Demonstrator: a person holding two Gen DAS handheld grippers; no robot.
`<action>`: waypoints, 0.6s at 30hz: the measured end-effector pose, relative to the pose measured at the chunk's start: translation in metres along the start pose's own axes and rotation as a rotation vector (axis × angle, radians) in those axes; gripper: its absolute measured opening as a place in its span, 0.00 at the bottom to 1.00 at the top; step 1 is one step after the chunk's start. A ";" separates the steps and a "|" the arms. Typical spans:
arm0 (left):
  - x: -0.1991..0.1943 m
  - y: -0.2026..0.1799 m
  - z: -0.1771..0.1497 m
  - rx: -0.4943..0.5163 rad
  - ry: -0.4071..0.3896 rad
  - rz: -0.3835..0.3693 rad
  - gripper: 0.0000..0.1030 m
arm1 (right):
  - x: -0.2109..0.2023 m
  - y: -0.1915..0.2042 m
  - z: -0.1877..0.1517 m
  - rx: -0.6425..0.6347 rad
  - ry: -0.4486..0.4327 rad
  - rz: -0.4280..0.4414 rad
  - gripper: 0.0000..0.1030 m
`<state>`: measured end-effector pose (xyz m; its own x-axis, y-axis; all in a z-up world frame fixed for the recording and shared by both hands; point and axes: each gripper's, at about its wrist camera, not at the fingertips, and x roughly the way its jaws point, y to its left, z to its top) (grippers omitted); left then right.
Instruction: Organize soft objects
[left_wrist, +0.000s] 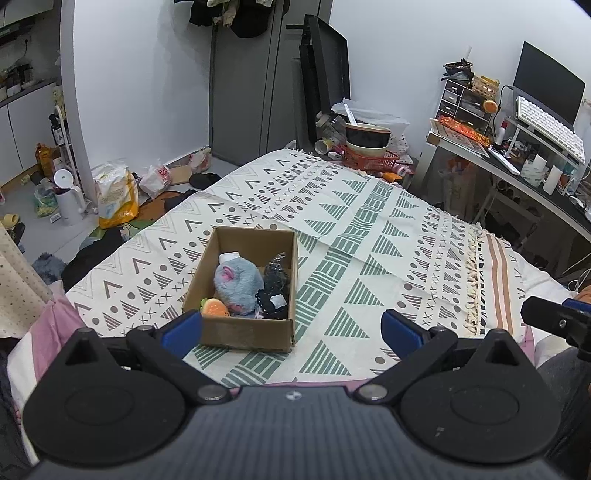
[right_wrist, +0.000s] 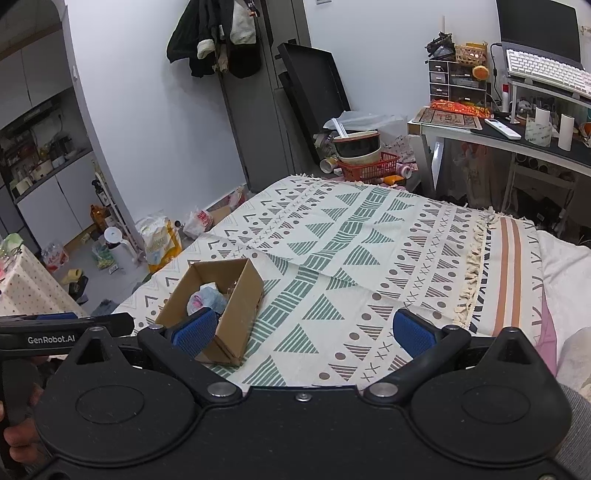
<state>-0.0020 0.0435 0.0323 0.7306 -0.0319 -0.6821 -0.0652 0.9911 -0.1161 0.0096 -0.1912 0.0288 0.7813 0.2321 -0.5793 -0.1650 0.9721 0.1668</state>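
Two tools, both spread wide and empty: my left tool (left_wrist: 291, 328) hangs just above the near edge of the cardboard box (left_wrist: 243, 288), my right tool (right_wrist: 303, 332) over the patterned blanket (right_wrist: 369, 266) beside it. On the bed, the box holds a grey plush (left_wrist: 236, 284), an orange toy (left_wrist: 214, 308) and a black soft item (left_wrist: 275, 284)

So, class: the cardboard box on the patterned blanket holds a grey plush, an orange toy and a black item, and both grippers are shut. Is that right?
Not quite. Both grippers are open, as each wrist view shows: left gripper, right gripper. The rest holds in the left wrist view: the cardboard box on the patterned blanket holds a grey plush, an orange toy and a black item.
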 end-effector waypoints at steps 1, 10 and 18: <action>0.000 0.000 0.000 -0.001 0.000 0.000 0.99 | 0.000 0.001 0.000 0.001 0.001 0.000 1.00; -0.002 0.002 0.001 0.001 -0.006 0.002 0.99 | 0.000 0.003 -0.001 -0.003 0.010 0.006 1.00; -0.003 0.002 0.000 0.002 -0.005 0.002 0.99 | -0.002 0.004 -0.001 -0.008 0.011 0.013 1.00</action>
<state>-0.0038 0.0456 0.0340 0.7336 -0.0297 -0.6789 -0.0652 0.9914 -0.1138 0.0065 -0.1875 0.0294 0.7721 0.2453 -0.5863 -0.1803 0.9691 0.1682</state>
